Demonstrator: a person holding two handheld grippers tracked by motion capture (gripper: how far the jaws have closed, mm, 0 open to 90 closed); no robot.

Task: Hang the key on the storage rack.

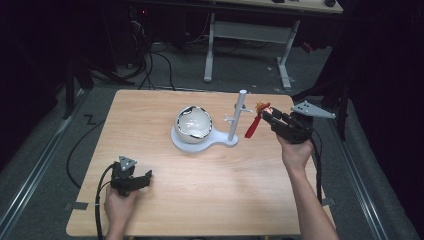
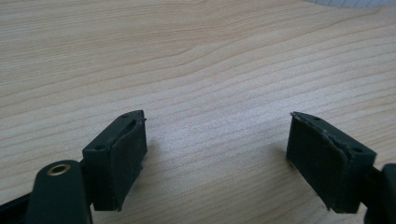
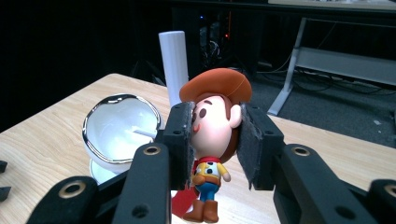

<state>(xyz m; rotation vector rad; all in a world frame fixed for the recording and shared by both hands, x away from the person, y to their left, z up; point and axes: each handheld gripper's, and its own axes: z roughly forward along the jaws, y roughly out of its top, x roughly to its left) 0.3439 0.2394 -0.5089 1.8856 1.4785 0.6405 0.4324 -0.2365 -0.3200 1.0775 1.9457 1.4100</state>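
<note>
Right gripper view has the right gripper [image 3: 215,140] clamped on the cowboy figure's [image 3: 212,135] head, white post [image 3: 173,65] at eleven o'clock, while the left gripper [image 2: 215,158] gapes wide over bare table [image 2: 196,60].

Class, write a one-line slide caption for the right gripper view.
Right gripper shut on a cowboy figurine's head, white post and bowl behind.

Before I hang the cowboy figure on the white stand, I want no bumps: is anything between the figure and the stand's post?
Nothing visible. The right gripper holds the figure by its head, in the air just right of the post. The gap between them is open; the red tag dangles beside the post. The bowl sits on the post's far side.
</note>
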